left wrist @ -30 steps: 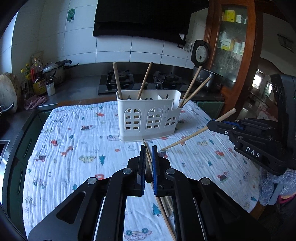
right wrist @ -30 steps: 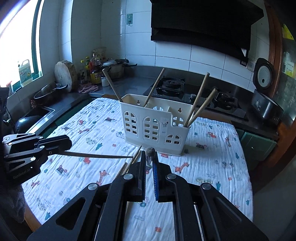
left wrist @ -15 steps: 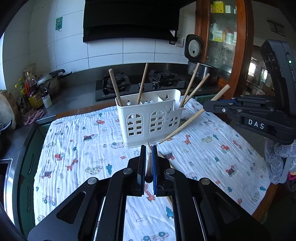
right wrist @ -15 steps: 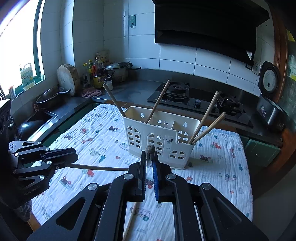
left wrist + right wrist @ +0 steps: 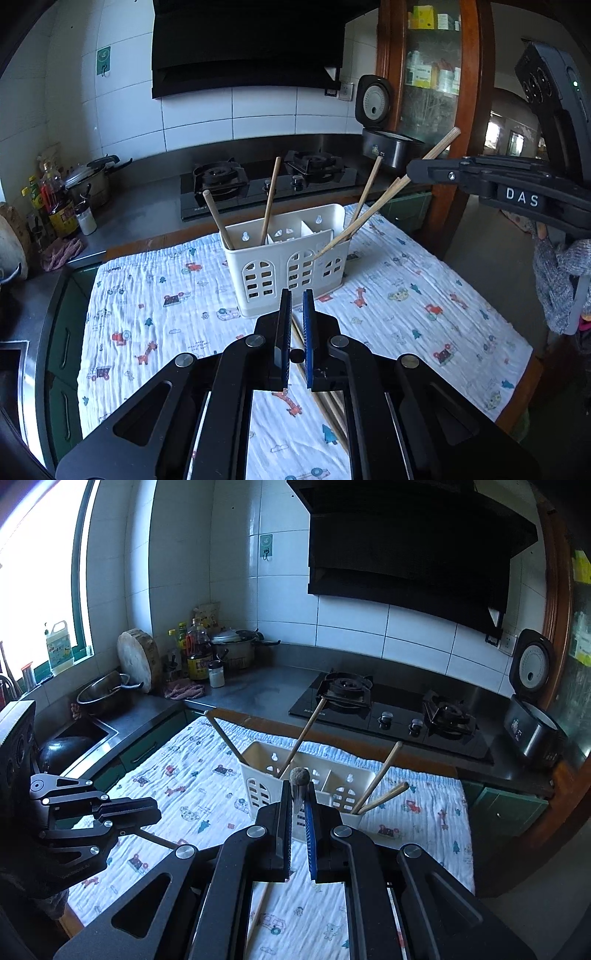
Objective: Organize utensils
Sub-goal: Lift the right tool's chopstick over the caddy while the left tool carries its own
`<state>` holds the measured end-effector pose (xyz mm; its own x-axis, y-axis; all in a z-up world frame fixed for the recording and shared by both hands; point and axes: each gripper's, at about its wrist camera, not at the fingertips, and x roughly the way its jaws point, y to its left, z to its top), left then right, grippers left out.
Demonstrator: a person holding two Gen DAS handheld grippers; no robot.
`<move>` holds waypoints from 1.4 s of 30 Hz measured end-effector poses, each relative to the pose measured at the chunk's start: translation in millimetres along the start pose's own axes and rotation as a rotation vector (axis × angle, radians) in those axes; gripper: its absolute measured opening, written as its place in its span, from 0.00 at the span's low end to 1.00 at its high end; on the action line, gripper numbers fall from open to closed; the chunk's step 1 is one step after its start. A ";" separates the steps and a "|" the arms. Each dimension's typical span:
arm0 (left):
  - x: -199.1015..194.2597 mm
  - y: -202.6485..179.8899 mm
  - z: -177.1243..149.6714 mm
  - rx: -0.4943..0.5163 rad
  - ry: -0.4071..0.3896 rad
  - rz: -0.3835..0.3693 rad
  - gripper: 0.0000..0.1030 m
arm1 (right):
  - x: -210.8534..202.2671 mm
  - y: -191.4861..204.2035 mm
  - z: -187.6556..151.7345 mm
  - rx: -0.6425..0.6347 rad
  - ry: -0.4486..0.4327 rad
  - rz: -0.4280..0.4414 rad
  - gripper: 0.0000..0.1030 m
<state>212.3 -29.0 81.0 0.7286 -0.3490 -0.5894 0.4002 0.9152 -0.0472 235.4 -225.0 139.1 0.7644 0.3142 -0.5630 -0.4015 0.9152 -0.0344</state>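
Both grippers hold chopsticks above a worktop (image 5: 461, 306) covered with a white printed cloth (image 5: 155, 306).

The left gripper (image 5: 296, 306) is clamped narrow on a chopstick (image 5: 296, 355), whose dark butt end shows between the blue pads; in the right wrist view that stick runs out of the left gripper toward the middle of the cloth. The right gripper (image 5: 297, 797) is likewise pinched on a chopstick (image 5: 373, 212) — seen end-on in its own camera, with a rough grey end poking up between the fingers. From the left wrist view this stick slants down from the right gripper, and its lower tip sits at the front rim of the holder (image 5: 291, 258), near the right-hand compartment; whether the tip is inside or just against the wall cannot be told.

The holder is a white plastic caddy with arched cut-outs, standing upright in the far middle of the cloth. Four chopsticks already stand in it — one leaning left at the left end, one near the middle, two leaning right at the right end.

More loose chopsticks (image 5: 325, 402) lie on the cloth in front of the holder, partly hidden under the left gripper.

Behind the worktop are a gas hob (image 5: 388, 709) and a rice cooker (image 5: 532, 716).
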 end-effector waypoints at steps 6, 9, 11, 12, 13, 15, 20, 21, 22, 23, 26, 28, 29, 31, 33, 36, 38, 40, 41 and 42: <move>-0.7 -2.7 20.6 0.017 -0.006 0.001 0.05 | -9.6 -19.3 22.5 0.010 -0.018 -0.047 0.06; -0.9 -3.3 29.0 0.021 -0.015 0.006 0.05 | -6.1 -30.6 28.9 0.029 -0.020 -0.062 0.06; 0.1 -3.6 32.9 0.021 -0.014 0.006 0.05 | -2.6 -36.6 32.4 0.038 -0.020 -0.070 0.06; 0.7 -3.6 35.0 0.019 -0.012 0.003 0.05 | 0.0 -39.1 34.1 0.044 -0.019 -0.070 0.06; 1.1 -3.7 36.5 0.021 -0.013 0.006 0.05 | 1.4 -40.3 36.0 0.045 -0.020 -0.073 0.06; 1.3 -4.5 39.8 0.023 -0.014 0.007 0.05 | 6.9 -42.7 40.0 0.048 -0.026 -0.081 0.06; 1.7 -2.7 45.1 0.016 -0.022 0.008 0.05 | 30.8 -45.2 43.3 0.052 -0.016 -0.091 0.06; 2.0 -2.3 46.2 0.016 -0.023 0.009 0.05 | 38.8 -46.1 41.5 0.059 -0.003 -0.089 0.06; 2.5 -1.6 48.1 0.015 -0.023 0.009 0.05 | 44.7 -47.7 40.9 0.065 0.006 -0.084 0.06; 2.8 -0.5 51.0 0.013 -0.025 0.008 0.05 | 51.1 -48.9 39.1 0.073 0.017 -0.079 0.06; 2.1 -0.1 65.1 0.017 -0.041 0.007 0.05 | 68.0 -51.1 32.9 0.083 0.046 -0.080 0.06; -0.2 -1.0 79.0 0.028 -0.061 0.010 0.05 | 77.5 -51.3 29.3 0.082 0.062 -0.077 0.06; -1.4 -1.4 86.4 0.035 -0.072 0.014 0.05 | 80.6 -50.8 27.8 0.080 0.069 -0.076 0.06; -3.4 -2.2 102.5 0.050 -0.096 0.025 0.05 | 86.6 -50.3 25.2 0.075 0.080 -0.080 0.06; -5.1 -1.6 117.4 0.054 -0.121 0.034 0.05 | 90.9 -50.4 22.2 0.072 0.090 -0.079 0.06; -5.2 2.6 140.9 0.052 -0.157 0.053 0.05 | 94.6 -52.2 19.7 0.072 0.099 -0.077 0.06; -3.5 7.4 156.3 0.039 -0.176 0.061 0.05 | 96.1 -53.1 18.0 0.069 0.102 -0.077 0.06; -0.2 14.2 171.5 0.023 -0.196 0.075 0.05 | 97.6 -52.9 16.6 0.065 0.104 -0.074 0.06; 2.4 19.2 178.9 0.006 -0.203 0.075 0.05 | 98.2 -53.3 15.9 0.063 0.104 -0.074 0.06; 3.7 22.7 184.7 -0.007 -0.207 0.080 0.05 | 99.1 -53.8 15.1 0.062 0.105 -0.074 0.07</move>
<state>326.8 -46.7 226.7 0.8568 -0.3086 -0.4131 0.3333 0.9427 -0.0129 340.4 -239.3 97.6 0.7323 0.2199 -0.6445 -0.3118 0.9497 -0.0302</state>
